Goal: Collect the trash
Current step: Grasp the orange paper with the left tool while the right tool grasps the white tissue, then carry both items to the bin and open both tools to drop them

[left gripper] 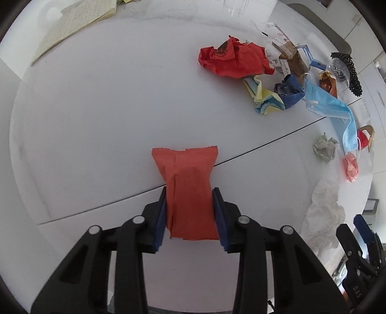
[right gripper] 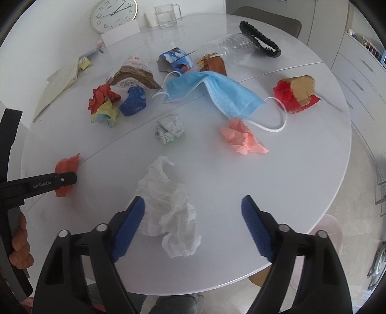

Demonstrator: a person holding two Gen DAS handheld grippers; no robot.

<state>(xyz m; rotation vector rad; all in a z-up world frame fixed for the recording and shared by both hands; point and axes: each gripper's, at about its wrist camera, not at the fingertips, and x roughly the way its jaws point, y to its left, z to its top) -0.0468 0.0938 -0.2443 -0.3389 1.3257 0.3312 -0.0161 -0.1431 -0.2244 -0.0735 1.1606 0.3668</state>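
While the left gripper (left gripper: 190, 212) sits clamped on a flat orange-red paper wrapper (left gripper: 187, 183), its long axis running straight out along the fingers, the right gripper (right gripper: 193, 224) hangs with jaws wide apart over a crumpled white tissue (right gripper: 168, 212). That tissue lies between the blue pads, nearer the left one. Farther out on the round white table (right gripper: 289, 181), a blue face mask (right gripper: 217, 91) waits.

Round white wall clock (right gripper: 113, 15) cut off at top edge; print on crumpled white-and-brown food wrapper (right gripper: 133, 75) too small to read.
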